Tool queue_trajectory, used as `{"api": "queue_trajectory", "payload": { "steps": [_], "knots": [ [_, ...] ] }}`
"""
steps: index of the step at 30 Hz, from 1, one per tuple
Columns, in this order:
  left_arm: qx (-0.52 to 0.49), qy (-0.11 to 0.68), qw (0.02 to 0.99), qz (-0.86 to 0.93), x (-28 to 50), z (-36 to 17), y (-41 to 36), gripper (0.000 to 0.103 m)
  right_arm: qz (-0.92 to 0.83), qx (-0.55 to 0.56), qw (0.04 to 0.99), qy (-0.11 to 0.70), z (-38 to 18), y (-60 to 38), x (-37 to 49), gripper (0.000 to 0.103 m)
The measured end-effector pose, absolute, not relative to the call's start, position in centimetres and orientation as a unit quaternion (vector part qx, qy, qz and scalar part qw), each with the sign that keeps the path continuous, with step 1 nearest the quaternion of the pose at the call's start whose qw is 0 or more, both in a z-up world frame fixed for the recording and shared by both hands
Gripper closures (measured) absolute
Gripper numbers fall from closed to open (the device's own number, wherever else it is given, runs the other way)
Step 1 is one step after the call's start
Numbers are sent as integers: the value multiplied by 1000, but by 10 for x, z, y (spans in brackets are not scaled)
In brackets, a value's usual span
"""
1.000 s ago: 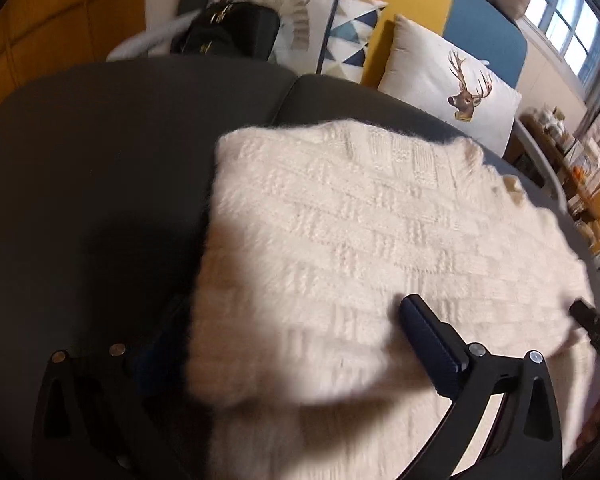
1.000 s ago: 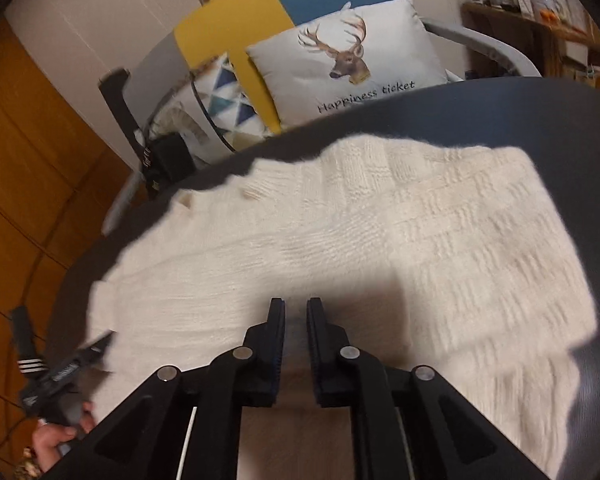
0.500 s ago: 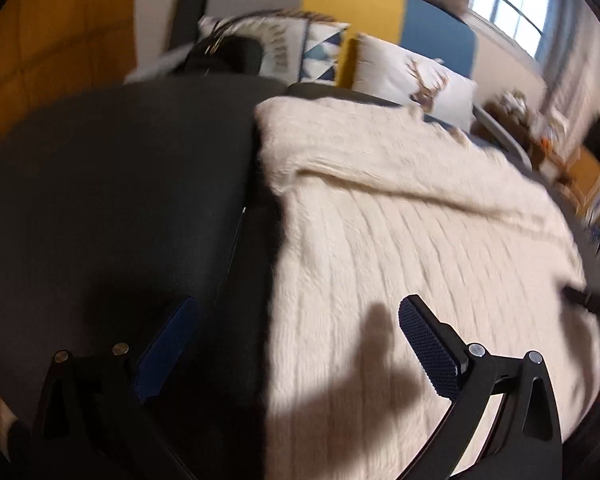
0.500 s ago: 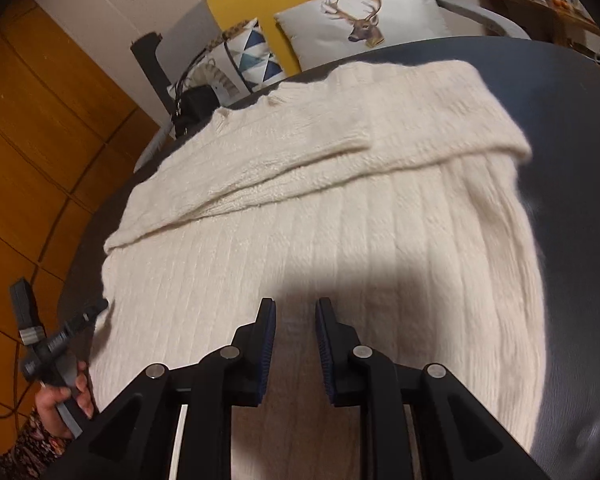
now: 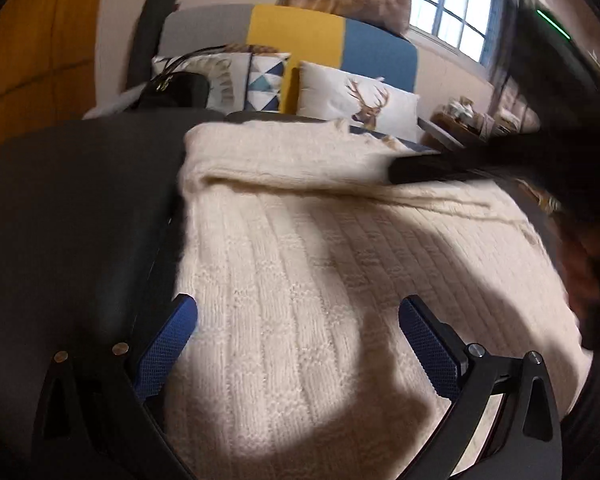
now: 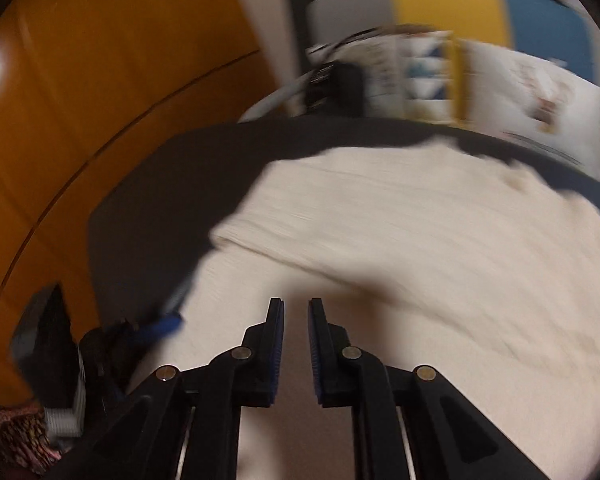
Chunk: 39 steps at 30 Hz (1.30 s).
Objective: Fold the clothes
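**Sweater flat on dark table, both hand-held grippers empty**

Cream knit sweater (image 5: 340, 280) lies spread on the dark table (image 5: 80, 200), its far part folded over. Left hand-held gripper (image 5: 298, 340) hovers wide open above it. Right hand-held gripper (image 6: 296, 344), blurred, seems nearly closed, holding nothing. Deer cushion (image 5: 360, 100) sits behind.

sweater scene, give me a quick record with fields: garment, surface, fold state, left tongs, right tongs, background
garment: cream knit sweater
surface: dark grey tabletop, sweater lying flat on it
fold state: one fold visible, a layer turned over across the far part
left tongs: open wide, hovering at the sweater's near left edge, holding nothing
right tongs: narrow gap between the fingers, nothing gripped, over the sweater; view blurred
background: deer cushion, triangle-pattern cushion, black bag
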<state>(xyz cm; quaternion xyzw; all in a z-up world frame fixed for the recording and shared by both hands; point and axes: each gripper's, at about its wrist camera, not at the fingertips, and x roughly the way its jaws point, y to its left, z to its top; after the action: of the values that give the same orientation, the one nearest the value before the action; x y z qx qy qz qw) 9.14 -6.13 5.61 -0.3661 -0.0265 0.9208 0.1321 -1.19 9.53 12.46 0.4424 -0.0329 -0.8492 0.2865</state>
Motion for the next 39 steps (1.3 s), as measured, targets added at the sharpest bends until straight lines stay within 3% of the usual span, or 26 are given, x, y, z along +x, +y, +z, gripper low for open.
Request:
{"api": "queue_trajectory", "payload": {
  "steps": [7, 15, 23, 27, 31, 36, 39],
  "knots": [
    [-361, -40, 128, 923, 95, 53, -65, 0, -797, 499, 339, 40, 87, 3, -71, 92],
    [-354, -50, 129, 925, 100, 52, -67, 1, -813, 492, 309, 41, 73, -19, -101, 103],
    [-355, -72, 134, 923, 103, 54, -72, 1, -808, 472, 353, 7, 102, 41, -53, 91],
    [-371, -89, 122, 916, 102, 56, -74, 1, -832, 459, 310, -21, 102, 105, -16, 89],
    [-367, -131, 117, 914, 90, 76, -79, 1, -875, 436, 202, -61, 99, 187, 19, 89],
    [-384, -92, 61, 917, 38, 78, -75, 1, -904, 404, 29, -138, 98, 291, 47, 89],
    [-431, -65, 21, 900, 5, 61, -73, 1, -897, 406, -12, -173, 91, 340, 54, 88]
  ]
}}
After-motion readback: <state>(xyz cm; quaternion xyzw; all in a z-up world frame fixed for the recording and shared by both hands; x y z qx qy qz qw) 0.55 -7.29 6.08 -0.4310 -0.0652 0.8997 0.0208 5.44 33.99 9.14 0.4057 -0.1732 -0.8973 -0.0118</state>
